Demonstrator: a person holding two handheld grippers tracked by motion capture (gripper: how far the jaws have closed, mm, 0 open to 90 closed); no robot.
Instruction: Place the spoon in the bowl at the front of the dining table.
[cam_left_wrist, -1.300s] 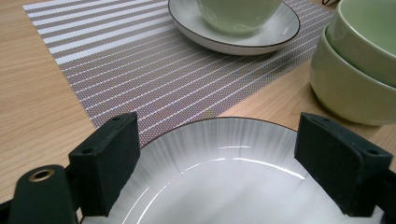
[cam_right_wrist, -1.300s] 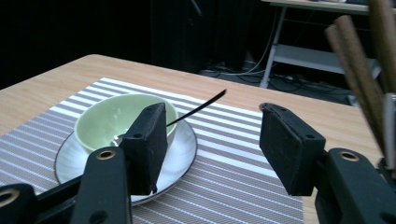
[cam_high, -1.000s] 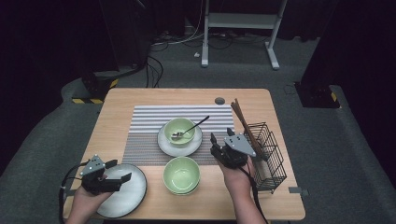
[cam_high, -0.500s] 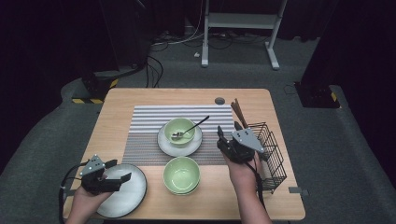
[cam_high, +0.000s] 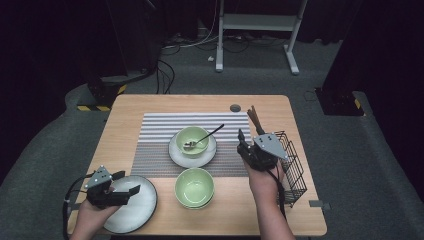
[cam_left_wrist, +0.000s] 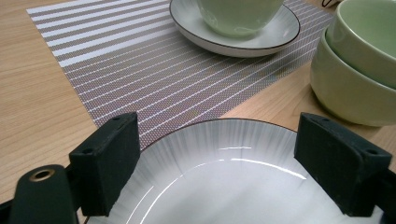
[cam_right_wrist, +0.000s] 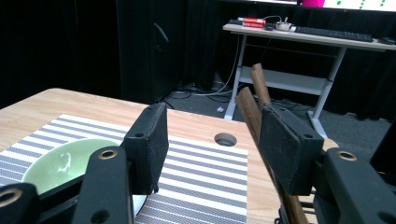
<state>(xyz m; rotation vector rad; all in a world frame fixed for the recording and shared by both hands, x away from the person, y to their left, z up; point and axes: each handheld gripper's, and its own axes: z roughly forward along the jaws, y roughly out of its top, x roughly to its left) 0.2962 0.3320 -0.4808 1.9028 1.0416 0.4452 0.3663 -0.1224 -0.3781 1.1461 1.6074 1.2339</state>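
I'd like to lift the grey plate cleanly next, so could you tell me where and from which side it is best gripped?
Take the grey plate by its raised rim, on the near left edge, where the left tongs already hover open over it. It lies flat on the table, so only the rim offers purchase: one jaw probably has to slide under it. The stacked green bowls crowd its right side.

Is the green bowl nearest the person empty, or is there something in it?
Empty. The near green bowl shows a bare inside from above, though it sits stacked in a second bowl; the spoon lies in the other bowl.
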